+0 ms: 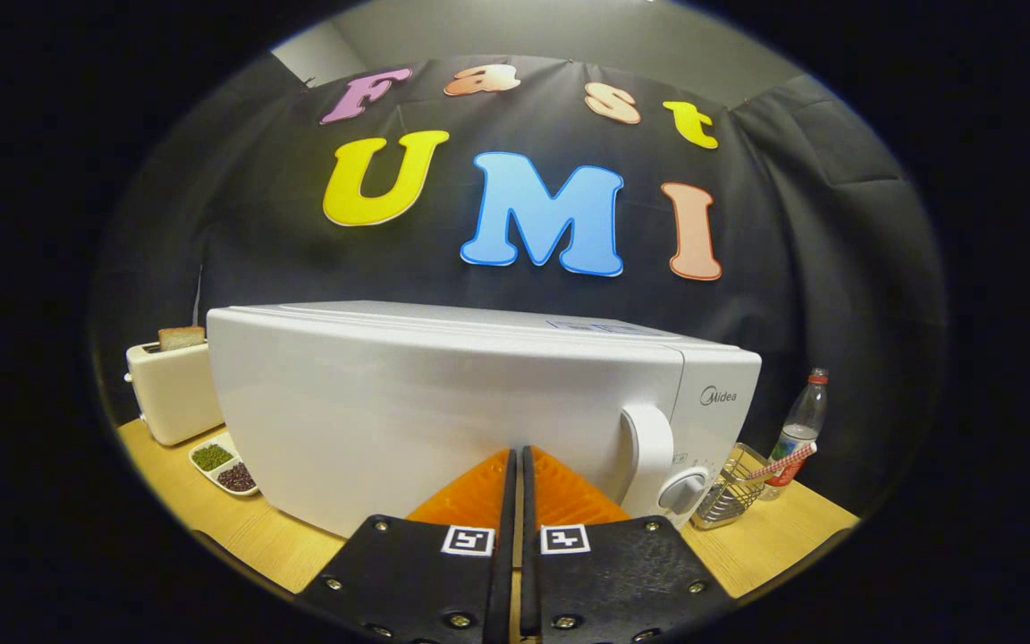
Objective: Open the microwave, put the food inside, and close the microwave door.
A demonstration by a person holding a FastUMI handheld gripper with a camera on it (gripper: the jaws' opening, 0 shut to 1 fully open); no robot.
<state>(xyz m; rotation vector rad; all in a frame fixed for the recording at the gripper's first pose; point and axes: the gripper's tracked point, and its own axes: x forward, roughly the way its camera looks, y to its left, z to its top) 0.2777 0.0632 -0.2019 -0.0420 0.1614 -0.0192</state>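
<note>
A white microwave (443,402) stands on the wooden table (247,537) with its door closed. Its door handle (649,452) is a white upright bar near the right side, with a round knob (685,490) on the control panel beside it. My gripper (517,452) is shut, its two fingers pressed together with nothing between them. The fingertips sit right against the lower front of the door, a little left of the handle. No food item can be made out near the fingers.
Left of the microwave stands a cream toaster (173,394) with a bread slice (181,337) in its slot. A small divided dish (224,465) of beans lies in front of it. A wire basket (734,487) and a plastic bottle (799,429) stand to the right.
</note>
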